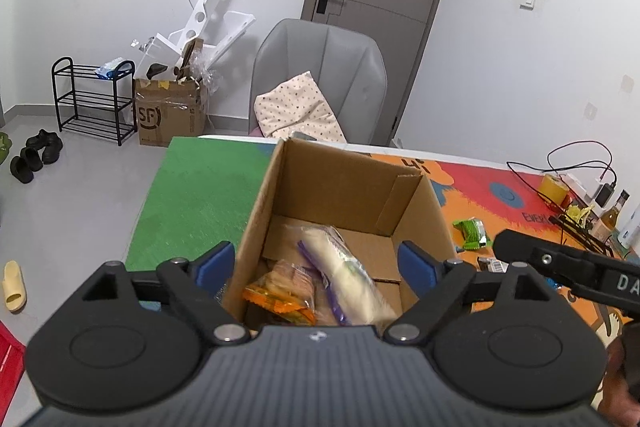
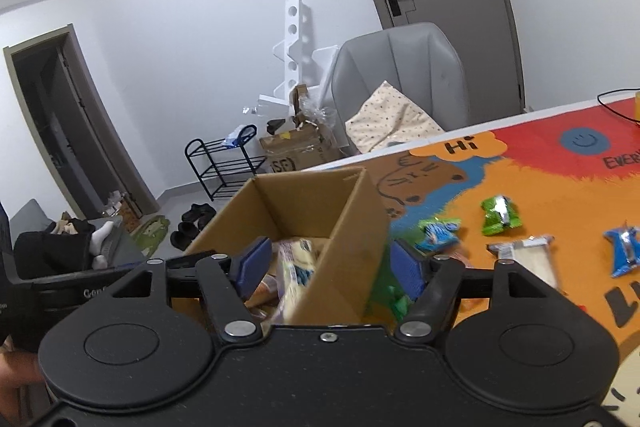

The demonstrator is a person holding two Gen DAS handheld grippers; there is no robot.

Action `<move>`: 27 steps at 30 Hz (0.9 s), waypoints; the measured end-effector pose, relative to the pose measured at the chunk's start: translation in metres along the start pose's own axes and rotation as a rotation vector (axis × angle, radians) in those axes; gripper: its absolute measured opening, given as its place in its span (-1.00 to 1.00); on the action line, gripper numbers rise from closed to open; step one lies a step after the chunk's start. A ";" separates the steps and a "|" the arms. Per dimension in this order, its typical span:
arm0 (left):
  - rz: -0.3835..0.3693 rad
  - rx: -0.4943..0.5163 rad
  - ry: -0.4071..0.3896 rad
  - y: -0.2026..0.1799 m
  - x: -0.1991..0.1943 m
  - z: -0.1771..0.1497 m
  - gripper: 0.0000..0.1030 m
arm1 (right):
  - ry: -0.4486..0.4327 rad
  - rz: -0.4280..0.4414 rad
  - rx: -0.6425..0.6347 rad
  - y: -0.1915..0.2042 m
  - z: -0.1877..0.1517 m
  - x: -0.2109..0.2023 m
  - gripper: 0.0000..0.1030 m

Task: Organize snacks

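An open cardboard box (image 1: pixel 256 211) stands on a colourful play mat (image 1: pixel 200 195). Inside lie a long white packet with a purple edge (image 1: pixel 348 279) and an orange-wrapped snack (image 1: pixel 286 293). My left gripper (image 1: pixel 316 263) hangs open over the box with nothing between its blue fingers (image 1: pixel 216 263). My right gripper (image 2: pixel 331 265) is also open; its fingers straddle the right wall of the box (image 2: pixel 344 227) without pressing on it. On the mat to the right lie a green packet (image 2: pixel 500 215), two blue packets (image 2: pixel 438 233) (image 2: pixel 624 251) and a white bar (image 2: pixel 532 255).
A grey chair (image 1: pixel 320 75) with a dotted cushion stands behind the table. Cables, a charger and bottles (image 1: pixel 612 211) crowd the mat's far right. A shoe rack (image 1: pixel 92 99), an SF carton (image 1: pixel 168 115) and shoes are on the floor at the left.
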State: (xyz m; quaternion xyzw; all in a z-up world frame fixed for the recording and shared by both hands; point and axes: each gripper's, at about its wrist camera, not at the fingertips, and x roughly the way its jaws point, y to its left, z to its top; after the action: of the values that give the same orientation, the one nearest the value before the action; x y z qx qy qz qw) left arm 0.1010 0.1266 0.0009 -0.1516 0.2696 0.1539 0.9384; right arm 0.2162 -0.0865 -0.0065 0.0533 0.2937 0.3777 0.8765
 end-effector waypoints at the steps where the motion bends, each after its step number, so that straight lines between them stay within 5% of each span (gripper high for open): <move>1: 0.005 0.002 -0.002 -0.002 -0.001 -0.001 0.75 | 0.000 -0.004 0.001 -0.001 0.000 -0.002 0.31; 27: -0.059 0.100 0.018 -0.080 -0.005 -0.018 0.88 | -0.019 -0.105 0.101 -0.079 -0.018 -0.055 0.59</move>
State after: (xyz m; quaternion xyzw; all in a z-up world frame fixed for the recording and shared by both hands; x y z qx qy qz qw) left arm 0.1183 0.0464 0.0055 -0.1137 0.2809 0.1109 0.9465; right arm 0.2268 -0.1828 -0.0201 0.0856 0.3066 0.3156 0.8939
